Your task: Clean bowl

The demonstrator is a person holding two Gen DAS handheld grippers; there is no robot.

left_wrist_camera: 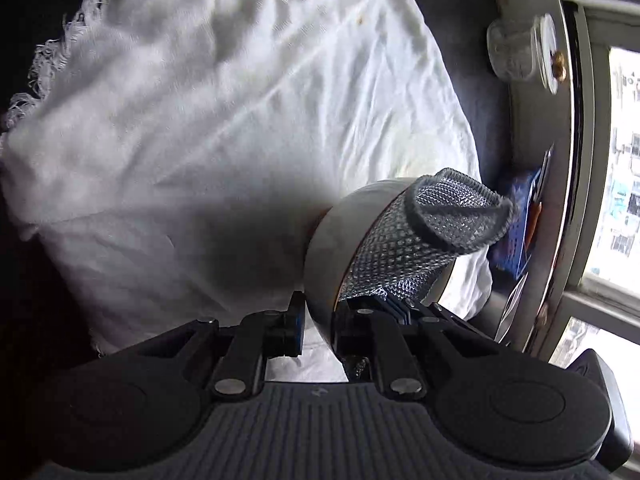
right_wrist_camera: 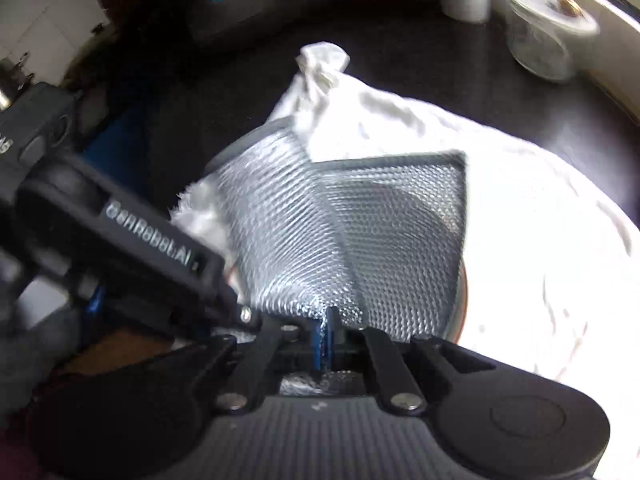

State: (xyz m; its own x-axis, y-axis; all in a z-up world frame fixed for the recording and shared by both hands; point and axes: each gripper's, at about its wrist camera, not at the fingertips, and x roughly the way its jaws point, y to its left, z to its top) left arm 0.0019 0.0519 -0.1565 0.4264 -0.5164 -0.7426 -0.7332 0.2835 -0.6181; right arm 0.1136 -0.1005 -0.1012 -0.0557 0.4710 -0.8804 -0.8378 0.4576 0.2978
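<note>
In the left wrist view, the left hand-held gripper [left_wrist_camera: 318,320] pinches the rim of the bowl [left_wrist_camera: 340,232] at lower centre of the frame, the bowl tipped on its side over a white cloth [left_wrist_camera: 220,120] on the dark counter [left_wrist_camera: 476,92]. A silvery mesh scrubbing cloth [left_wrist_camera: 404,248] fills the bowl's mouth. In the right wrist view, the right hand-held gripper [right_wrist_camera: 326,320] is pressed together on that mesh (its edge bunched between blue pads). A glass jar [right_wrist_camera: 540,28] stands at upper right.
</note>
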